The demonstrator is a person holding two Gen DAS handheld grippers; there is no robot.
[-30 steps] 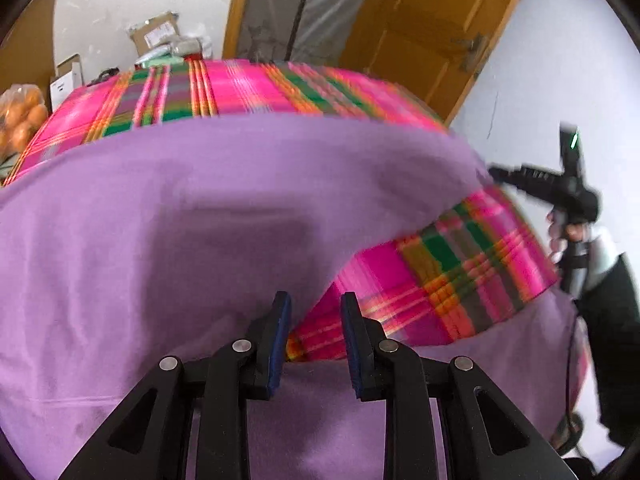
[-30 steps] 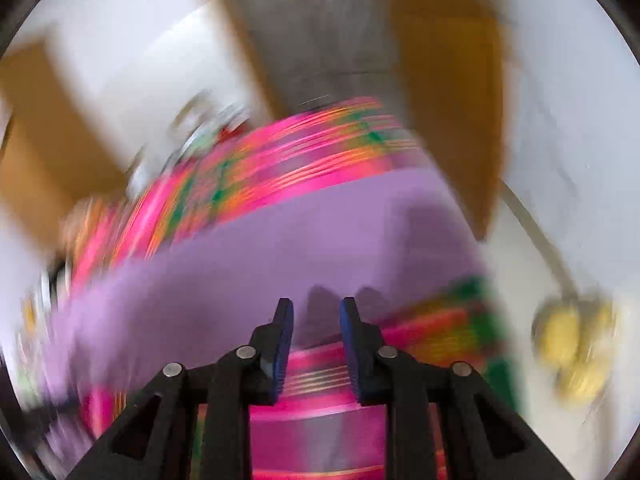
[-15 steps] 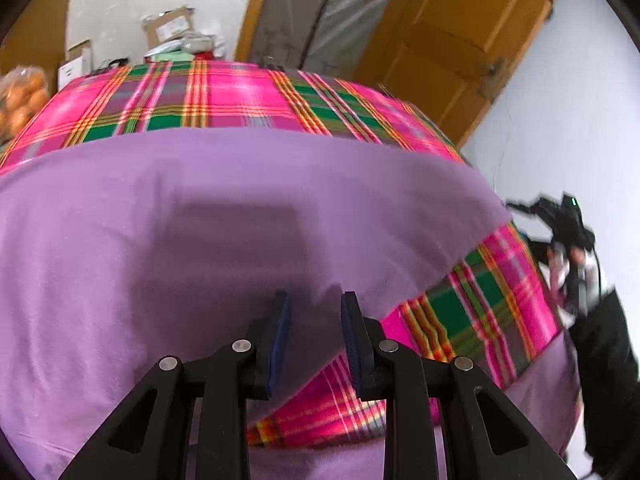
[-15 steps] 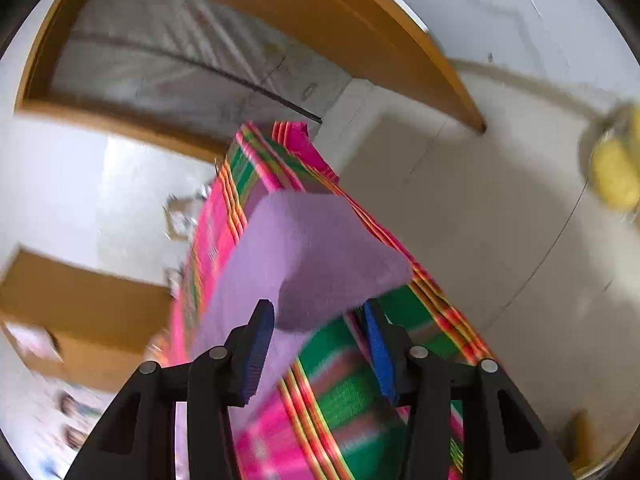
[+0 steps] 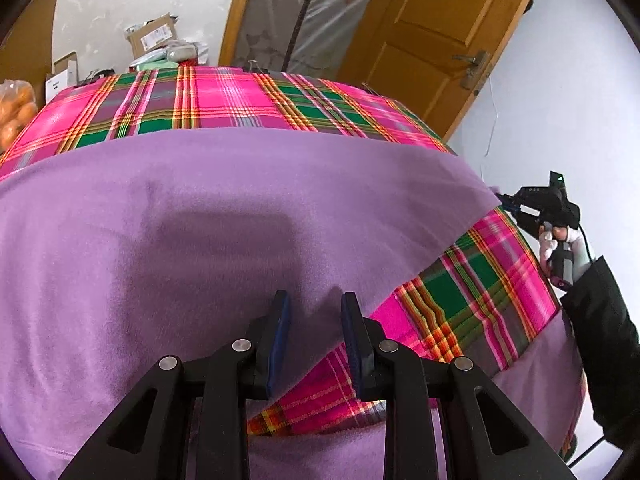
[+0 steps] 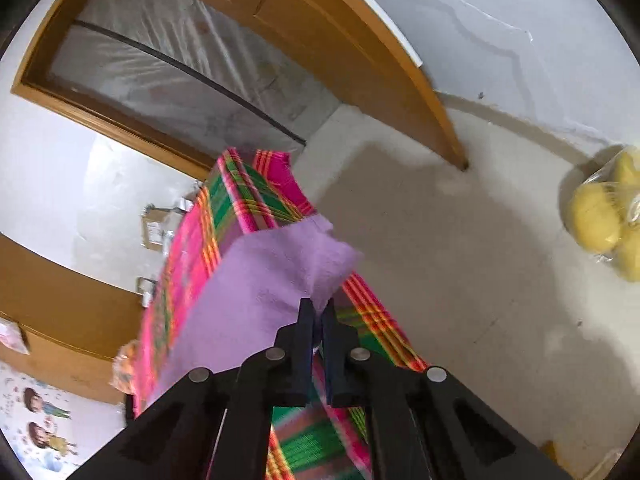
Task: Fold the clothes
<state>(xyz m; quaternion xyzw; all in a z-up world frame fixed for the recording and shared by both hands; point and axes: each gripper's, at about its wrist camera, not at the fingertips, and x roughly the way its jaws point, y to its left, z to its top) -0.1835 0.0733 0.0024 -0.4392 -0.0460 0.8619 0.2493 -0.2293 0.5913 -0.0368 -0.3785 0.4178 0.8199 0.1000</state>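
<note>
Left wrist view: the left gripper (image 5: 314, 320) hovers with fingers parted, gripping nothing, over a purple garment (image 5: 224, 216) spread on a pink and green plaid cloth (image 5: 224, 100). At the garment's far right corner, the right gripper (image 6: 318, 314) is pinched closed on the purple fabric's edge, lifting it off the plaid

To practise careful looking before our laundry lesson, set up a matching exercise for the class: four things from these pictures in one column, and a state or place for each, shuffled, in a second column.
Column one:
1. left tool
2. right tool
3. purple garment
4. plaid cloth

Column two:
a. lies under the garment
b. shut on a corner of fabric
c. open, above the fabric
d. spread flat, one corner pinched

Pairs: 1-c, 2-b, 3-d, 4-a
</note>
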